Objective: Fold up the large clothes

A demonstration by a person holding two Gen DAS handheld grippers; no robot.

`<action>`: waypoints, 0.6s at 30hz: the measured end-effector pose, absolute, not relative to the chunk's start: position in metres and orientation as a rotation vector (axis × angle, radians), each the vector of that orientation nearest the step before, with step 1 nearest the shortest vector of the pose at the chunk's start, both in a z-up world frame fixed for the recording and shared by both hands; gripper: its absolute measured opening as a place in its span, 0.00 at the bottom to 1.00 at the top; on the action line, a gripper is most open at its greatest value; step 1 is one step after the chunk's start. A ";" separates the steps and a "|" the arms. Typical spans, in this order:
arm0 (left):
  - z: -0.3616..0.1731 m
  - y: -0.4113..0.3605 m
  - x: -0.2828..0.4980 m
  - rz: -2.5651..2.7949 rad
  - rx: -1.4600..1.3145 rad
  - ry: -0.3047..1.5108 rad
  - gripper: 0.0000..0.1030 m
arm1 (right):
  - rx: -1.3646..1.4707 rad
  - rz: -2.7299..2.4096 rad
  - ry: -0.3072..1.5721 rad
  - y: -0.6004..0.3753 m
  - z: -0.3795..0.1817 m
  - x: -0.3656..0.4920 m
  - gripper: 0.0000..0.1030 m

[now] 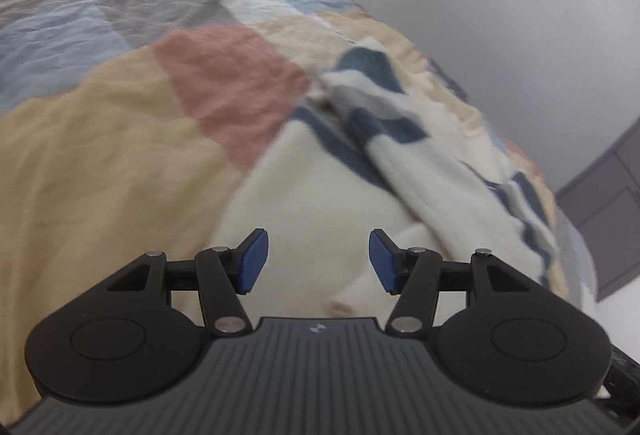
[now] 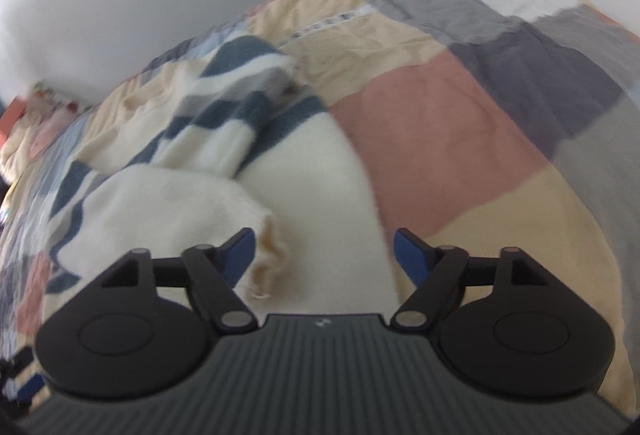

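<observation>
Looking at one garment only: a cream knit sweater [image 1: 316,195] with dark teal and grey stripes, lying on a patchwork quilt [image 1: 120,139] that covers the bed, toward the wall side. One sleeve [image 1: 408,163] is already thrown across the body, its cuff [image 2: 272,247] resting on the cream panel just ahead of the right gripper [image 2: 324,255]. Judging by the pile and soft creases, it's thick, limp and fairly light for its bulk; it should drape, not hold a line, and the fuzzy knit should grip the blue pads well, so slip is a low risk. Stretch and bunching are the real concerns, plus snagging the quilt underneath with a deep pinch. Best holds, I'd say: hem corners or shoulder seams, where layers are doubled, pinching the top layers only; avoid mid-panel grabs, which would tent the fabric. Left gripper [image 1: 318,261] hovers over the cream body panel with jaws partly apart, nothing between the pads. Right gripper's jaws stand wide, also empty, with the cuff just beside its left-hand finger in that view. Count: one sweater, one quilt, two grippers, one sleeve clearly visible folded over; the second sleeve I can't pick out for certain in the blur.
</observation>
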State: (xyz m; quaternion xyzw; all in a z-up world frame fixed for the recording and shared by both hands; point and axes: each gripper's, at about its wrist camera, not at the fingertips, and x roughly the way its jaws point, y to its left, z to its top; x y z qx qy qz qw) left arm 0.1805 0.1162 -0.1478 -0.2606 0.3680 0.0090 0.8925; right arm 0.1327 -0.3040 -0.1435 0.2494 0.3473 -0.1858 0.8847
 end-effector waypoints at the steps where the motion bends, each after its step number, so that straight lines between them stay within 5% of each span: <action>1: -0.151 0.123 0.178 0.045 -0.544 0.765 0.60 | 0.518 -0.417 0.726 -0.304 -0.144 0.129 0.79; 18: -0.159 0.180 0.147 0.232 -0.702 0.789 0.60 | 0.827 -0.433 0.885 -0.327 -0.181 0.114 0.79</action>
